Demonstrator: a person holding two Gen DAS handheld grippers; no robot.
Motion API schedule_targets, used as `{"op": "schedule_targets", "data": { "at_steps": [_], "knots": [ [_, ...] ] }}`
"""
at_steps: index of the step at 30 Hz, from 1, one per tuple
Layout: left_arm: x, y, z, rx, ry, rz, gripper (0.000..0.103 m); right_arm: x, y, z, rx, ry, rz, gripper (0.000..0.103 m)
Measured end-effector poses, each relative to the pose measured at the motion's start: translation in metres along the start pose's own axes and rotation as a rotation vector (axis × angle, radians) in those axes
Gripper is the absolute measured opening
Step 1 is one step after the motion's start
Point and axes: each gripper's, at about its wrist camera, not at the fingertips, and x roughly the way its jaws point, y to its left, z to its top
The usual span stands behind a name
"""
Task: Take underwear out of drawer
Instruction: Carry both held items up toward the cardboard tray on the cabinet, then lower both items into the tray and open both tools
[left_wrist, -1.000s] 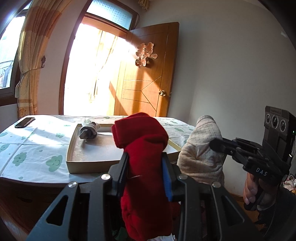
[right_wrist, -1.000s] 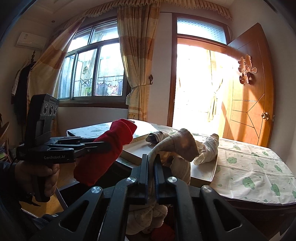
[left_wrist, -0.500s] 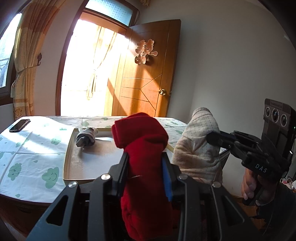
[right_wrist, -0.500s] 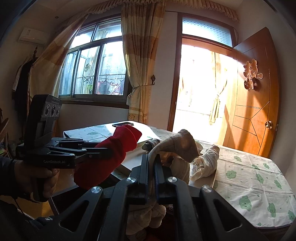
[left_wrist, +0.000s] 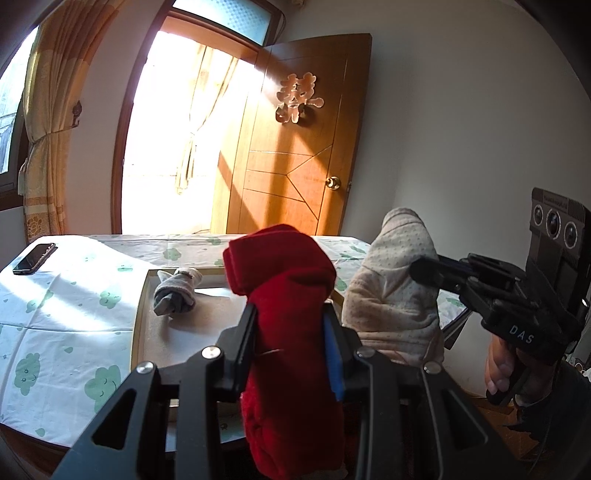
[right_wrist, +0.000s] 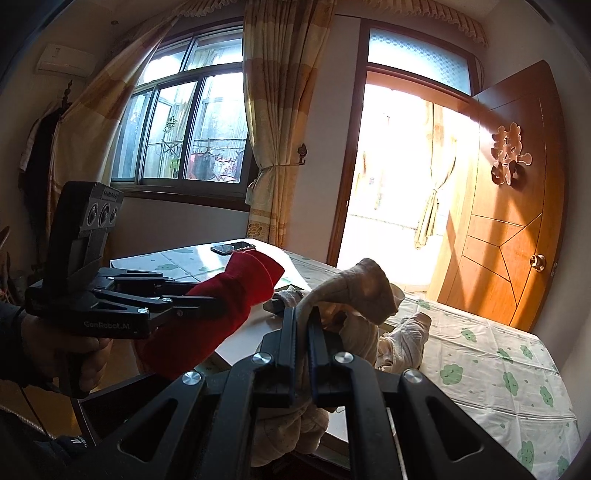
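My left gripper (left_wrist: 290, 314) is shut on a red piece of underwear (left_wrist: 284, 280), which stands up between its fingers and hangs below them. In the right wrist view the same red underwear (right_wrist: 240, 299) juts from the left gripper (right_wrist: 207, 306), held by a hand at the left. My right gripper (right_wrist: 301, 314) is shut on a beige dotted piece of underwear (right_wrist: 365, 291) that folds over its fingertips. The left wrist view shows that beige piece (left_wrist: 395, 295) at the right, pinched by the right gripper (left_wrist: 417, 267). Both are held in the air at the table's near edge.
A shallow tray (left_wrist: 138, 317) lies on the table with a green-patterned cloth (right_wrist: 480, 354). In it are a grey rolled garment (left_wrist: 173, 293) and a pale rolled garment (right_wrist: 406, 339). A phone (left_wrist: 35, 258) lies at the table's far left. A wooden door (left_wrist: 295, 166) stands open behind.
Both grippers have risen a little and shifted sideways along the table's edge, each still gripping its garment. The tray and table sit lower in both views.
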Motion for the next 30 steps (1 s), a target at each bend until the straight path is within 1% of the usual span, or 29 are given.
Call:
{"op": "schedule_targets", "data": {
  "at_steps": [8,17,22,25,30],
  "knots": [
    [0.019,0.01,0.018,-0.005,0.022,0.015,0.032,0.02,-0.015,0.01,0.006,0.027,-0.007,0.006],
    [0.045,0.027,0.033,-0.052,0.063,0.023,0.032,0.042,-0.025,0.016,0.017,0.059,-0.015,0.006],
    [0.06,0.032,0.041,-0.045,0.08,0.035,0.032,0.053,-0.026,0.019,0.011,0.081,-0.022,0.006],
    [0.071,0.034,0.045,-0.042,0.094,0.043,0.032,0.06,-0.029,0.021,0.012,0.094,-0.025,0.006],
    [0.094,0.041,0.049,-0.064,0.136,0.051,0.032,0.076,-0.039,0.023,0.04,0.122,-0.025,0.006]
  ]
}}
